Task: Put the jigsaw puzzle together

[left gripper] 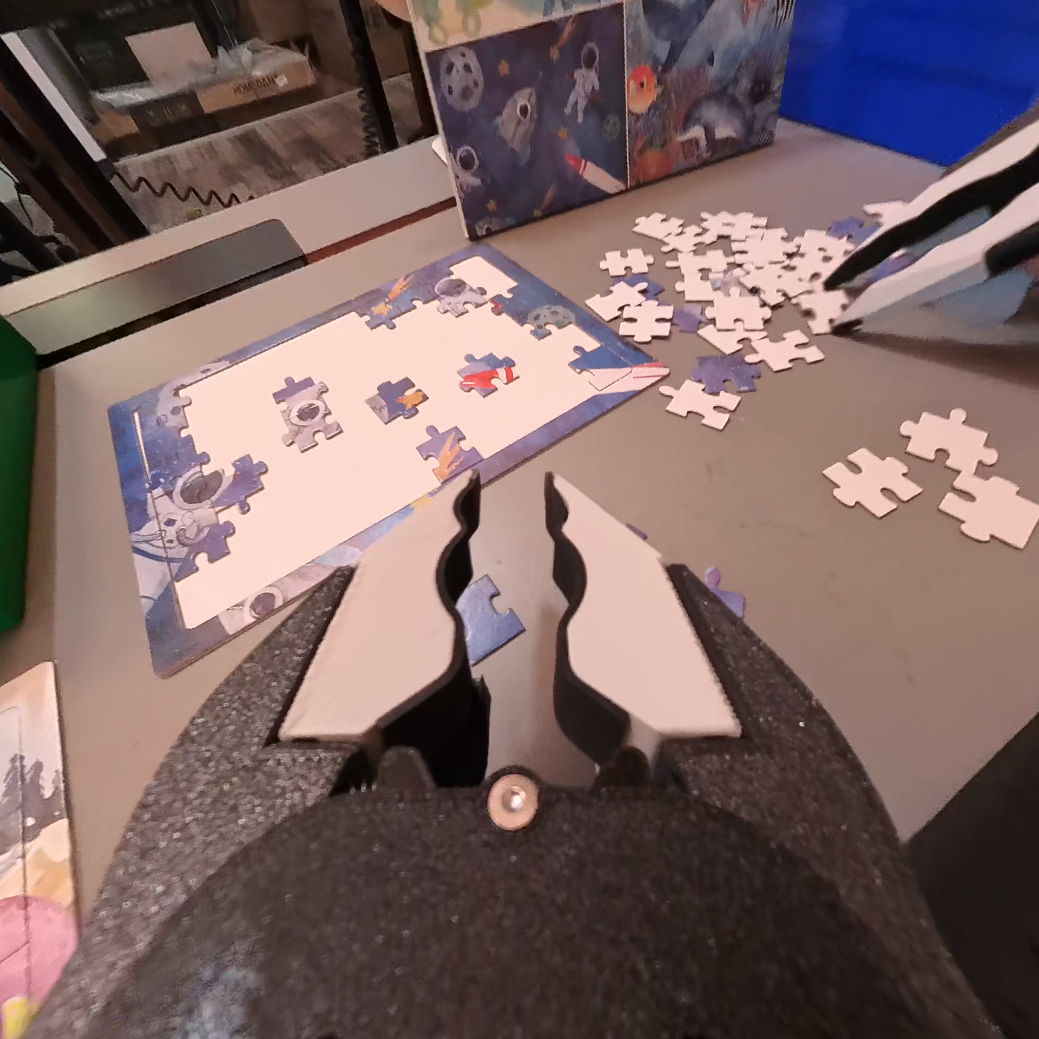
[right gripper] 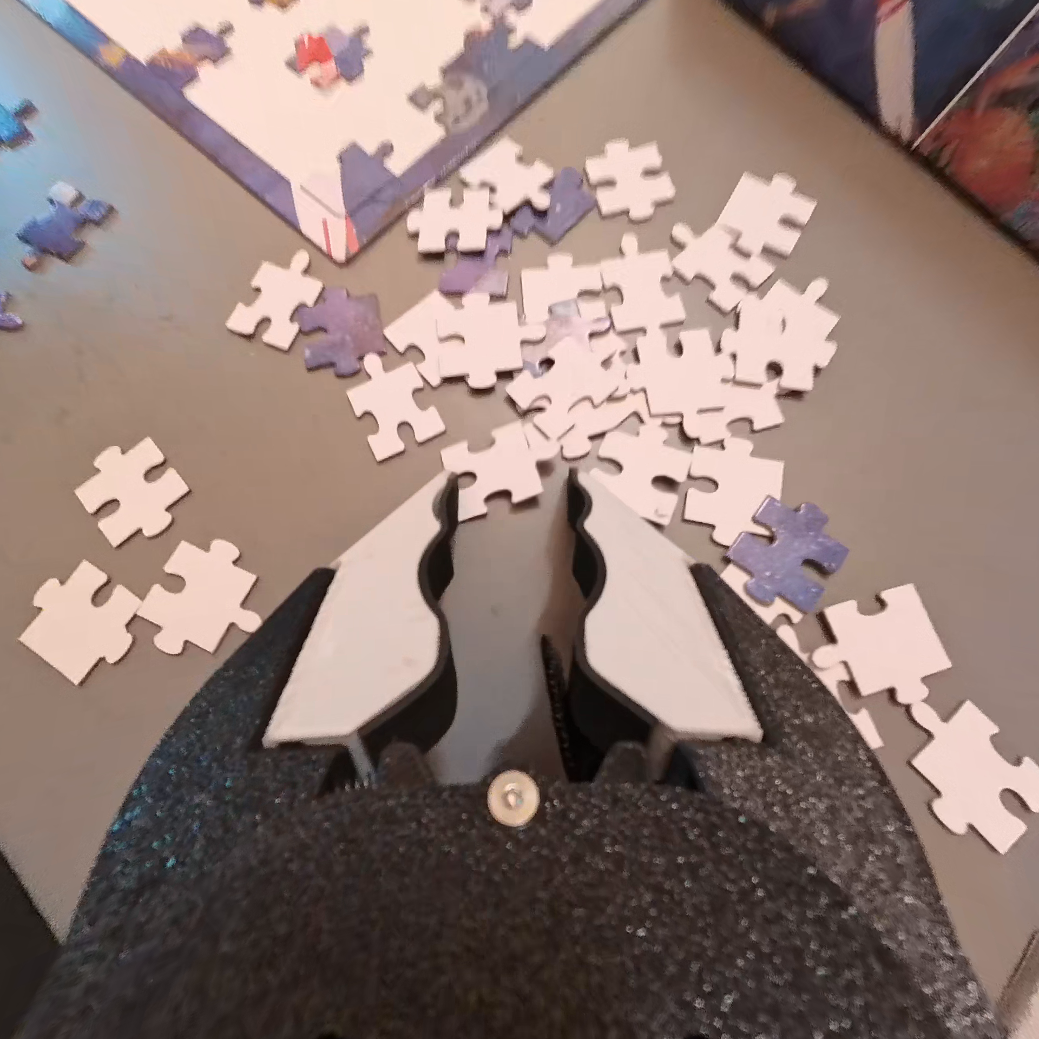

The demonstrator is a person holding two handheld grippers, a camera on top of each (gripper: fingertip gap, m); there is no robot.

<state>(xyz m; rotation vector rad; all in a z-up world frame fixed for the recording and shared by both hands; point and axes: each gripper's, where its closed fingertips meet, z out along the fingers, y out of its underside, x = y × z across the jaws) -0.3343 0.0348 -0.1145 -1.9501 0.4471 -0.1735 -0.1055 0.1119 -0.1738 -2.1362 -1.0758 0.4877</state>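
Right wrist view: right gripper (right gripper: pixel 509 483) parted, empty, tips at white piece (right gripper: pixel 495 469)
Pile (right gripper: pixel 618 348): just ahead of it
Left gripper (left gripper: pixel 511 486): released, nearer tray (left gripper: pixel 168 613)

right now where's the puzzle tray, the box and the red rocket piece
tray (left gripper: pixel 315 638): left wrist view, blue near border
box (left gripper: pixel 534 112): left wrist view, space-print face
rocket piece (left gripper: pixel 488 375): left wrist view, its red middle

Blue puzzle piece (left gripper: pixel 488 615) half hidden behind gripper fingers (left gripper: pixel 393 635), lower centre; puzzle tray (right gripper: pixel 315 185) blurred, cropped at top edge.
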